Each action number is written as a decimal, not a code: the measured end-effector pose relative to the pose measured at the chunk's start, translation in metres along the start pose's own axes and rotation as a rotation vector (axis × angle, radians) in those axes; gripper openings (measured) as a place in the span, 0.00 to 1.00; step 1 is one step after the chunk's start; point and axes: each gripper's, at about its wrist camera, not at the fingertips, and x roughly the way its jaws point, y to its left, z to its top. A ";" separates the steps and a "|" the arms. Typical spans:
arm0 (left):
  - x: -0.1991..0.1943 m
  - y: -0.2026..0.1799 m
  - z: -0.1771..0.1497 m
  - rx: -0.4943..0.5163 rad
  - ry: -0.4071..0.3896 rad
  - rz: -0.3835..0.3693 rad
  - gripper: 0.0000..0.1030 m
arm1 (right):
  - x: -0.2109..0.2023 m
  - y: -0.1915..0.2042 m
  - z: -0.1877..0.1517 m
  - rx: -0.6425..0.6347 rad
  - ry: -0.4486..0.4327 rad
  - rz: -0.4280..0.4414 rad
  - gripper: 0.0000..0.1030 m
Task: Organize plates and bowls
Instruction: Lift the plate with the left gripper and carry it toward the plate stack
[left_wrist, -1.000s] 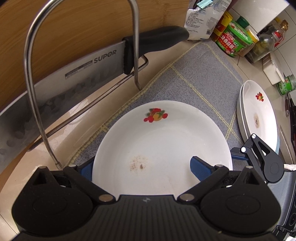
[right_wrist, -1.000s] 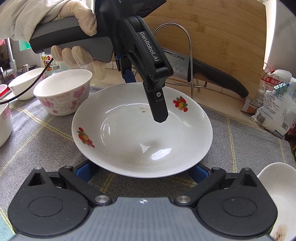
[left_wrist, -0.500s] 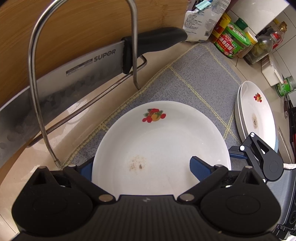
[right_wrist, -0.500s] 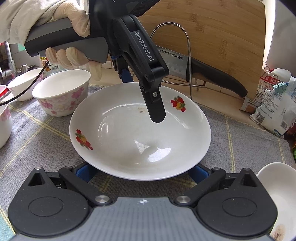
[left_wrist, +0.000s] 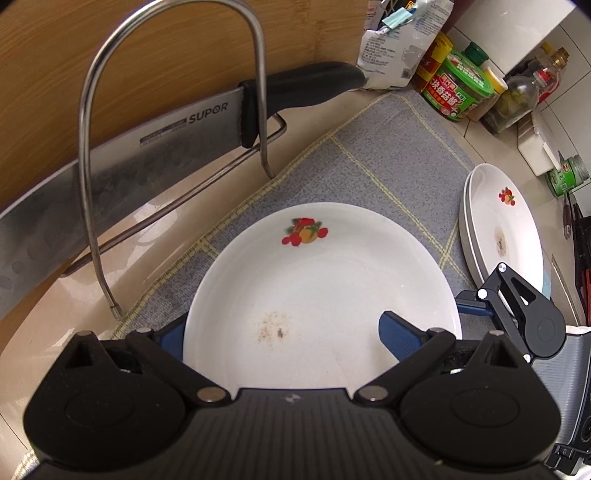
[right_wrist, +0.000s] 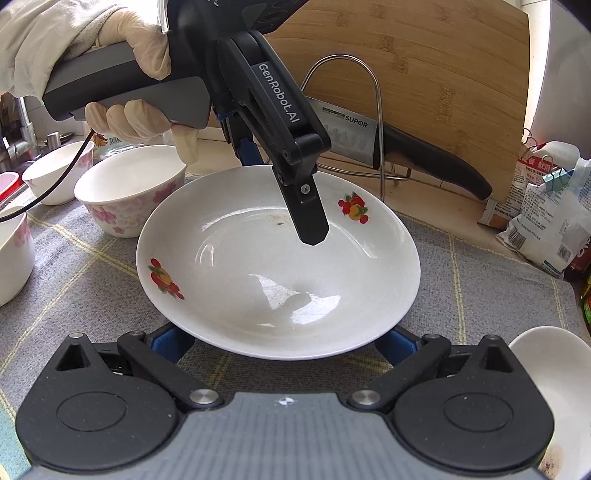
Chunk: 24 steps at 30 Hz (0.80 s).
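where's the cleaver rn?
The cleaver sits in the wire rack against the wooden board, behind the fruit-print plate, upper left in the left wrist view.

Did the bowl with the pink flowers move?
No. The flowered bowl sits at the same spot on the grey mat, with its base just behind the same yellow stripe as before.

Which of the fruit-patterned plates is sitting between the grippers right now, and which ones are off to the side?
The single deep plate in the middle of the grey mat sits between both grippers. The other plates lie stacked at the mat's right edge, untouched.
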 end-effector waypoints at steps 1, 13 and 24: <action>-0.001 -0.001 0.000 0.003 -0.004 0.000 0.97 | -0.001 0.000 0.000 0.000 -0.001 -0.001 1.00; -0.021 -0.019 -0.005 0.019 -0.043 0.005 0.97 | -0.024 0.003 0.005 -0.005 -0.020 -0.020 1.00; -0.031 -0.041 -0.010 0.036 -0.059 0.018 0.97 | -0.047 0.003 0.003 -0.017 -0.030 -0.037 1.00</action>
